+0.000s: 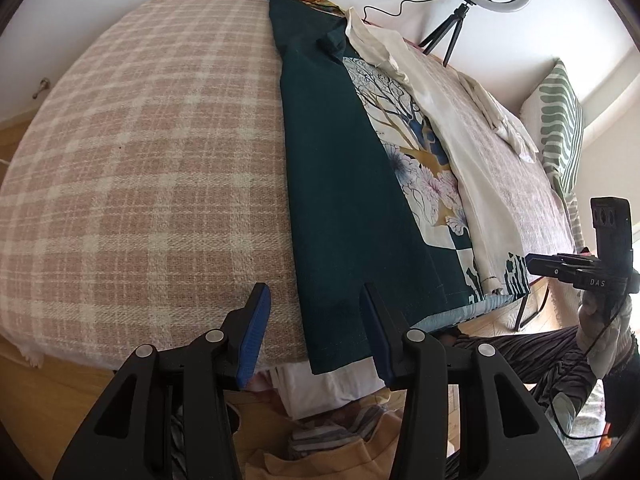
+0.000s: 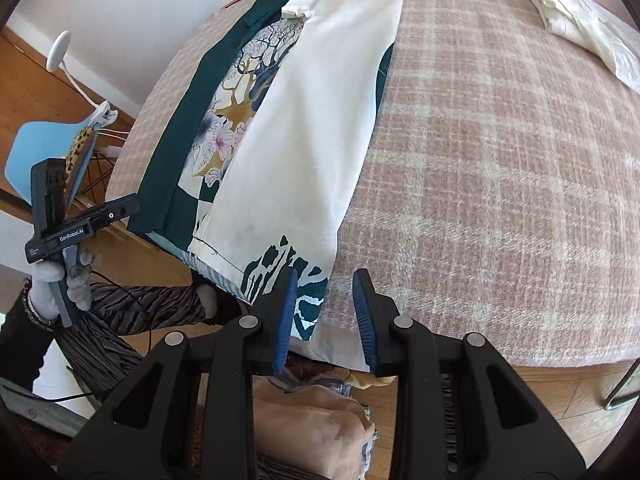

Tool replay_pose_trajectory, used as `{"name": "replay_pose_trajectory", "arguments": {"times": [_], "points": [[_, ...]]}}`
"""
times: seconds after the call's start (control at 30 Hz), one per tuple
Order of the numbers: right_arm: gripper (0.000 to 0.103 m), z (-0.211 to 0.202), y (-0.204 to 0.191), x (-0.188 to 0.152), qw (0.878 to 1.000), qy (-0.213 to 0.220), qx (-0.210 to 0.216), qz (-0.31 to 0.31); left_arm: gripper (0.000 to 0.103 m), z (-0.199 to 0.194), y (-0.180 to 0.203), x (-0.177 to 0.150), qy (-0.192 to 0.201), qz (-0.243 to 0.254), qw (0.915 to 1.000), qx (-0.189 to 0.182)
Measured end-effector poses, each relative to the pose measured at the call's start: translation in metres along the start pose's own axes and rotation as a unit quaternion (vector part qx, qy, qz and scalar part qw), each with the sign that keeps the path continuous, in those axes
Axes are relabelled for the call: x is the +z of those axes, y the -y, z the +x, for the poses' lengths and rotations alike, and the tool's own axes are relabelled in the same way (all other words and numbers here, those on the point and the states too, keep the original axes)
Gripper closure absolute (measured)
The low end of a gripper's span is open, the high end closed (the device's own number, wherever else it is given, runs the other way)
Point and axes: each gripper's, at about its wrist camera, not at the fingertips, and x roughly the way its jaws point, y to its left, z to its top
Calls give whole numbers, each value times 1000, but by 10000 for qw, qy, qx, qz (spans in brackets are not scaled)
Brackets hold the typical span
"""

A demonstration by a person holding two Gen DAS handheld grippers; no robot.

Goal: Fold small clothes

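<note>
Two grippers hang over the near edge of the bed (image 1: 140, 160), and both are let go, with nothing between the pads. The shirt (image 1: 344, 200) lies long and narrow, its dark green side folded in at 9 o'clock and its white side at 3 o'clock. The left gripper (image 1: 316, 332) sits by the green hem, the right gripper (image 2: 326, 316) by the printed hem corner. I think the sides are done. Next, each should pinch a hem corner and carry it toward 12 o'clock.
</note>
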Motion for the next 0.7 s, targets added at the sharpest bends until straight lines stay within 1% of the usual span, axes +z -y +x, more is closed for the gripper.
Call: {"name": "replay_pose_trajectory", "arguments": {"times": [0.03, 0.1, 0.17, 0.27, 0.3, 0.37, 0.43, 0.47, 0.5, 0.53, 0.57, 0.7], "points": [[73, 3, 1, 0, 9999, -48, 108, 22, 58, 0, 0, 0, -18, -16, 10000, -48], [72, 10, 0, 0, 9993, -121, 344, 107, 58, 2, 1, 0, -86, -80, 9996, -270], [72, 13, -3, 2, 9987, -107, 494, 112, 60, 2, 5, -1, -100, 37, 9994, -319], [72, 15, -2, 0, 9973, -157, 701, 141, 62, 4, 9, -2, -183, 59, 9984, -527], [72, 15, -1, -2, 9969, -150, 760, 151, 65, 5, 8, -2, -245, 31, 9977, -624], [72, 14, 3, -6, 9957, -138, 893, 200, 83, 6, 7, -3, -285, 8, 9974, -668], [72, 14, 7, -7, 9941, -121, 1041, 277, 90, 9, 7, -2, -339, -14, 9965, -769], [73, 14, 9, -6, 9930, -123, 1123, 333, 95, 9, 7, -2, -347, -43, 9959, -834], [81, 16, 10, -6, 9926, -109, 1149, 385, 96, 10, 8, -1, -340, -61, 9953, -905], [95, 18, 11, -5, 9925, -124, 1140, 424, 98, 9, 9, 0, -303, -70, 9949, -962], [95, 20, 11, -4, 9922, -132, 1142, 477, 98, 8, 11, 2, -255, -74, 9945, -1013], [96, 19, 14, 3, 9854, 35, 1524, 760, 99, -3, 16, 13, 25, -117, 9924, -1228]]}}
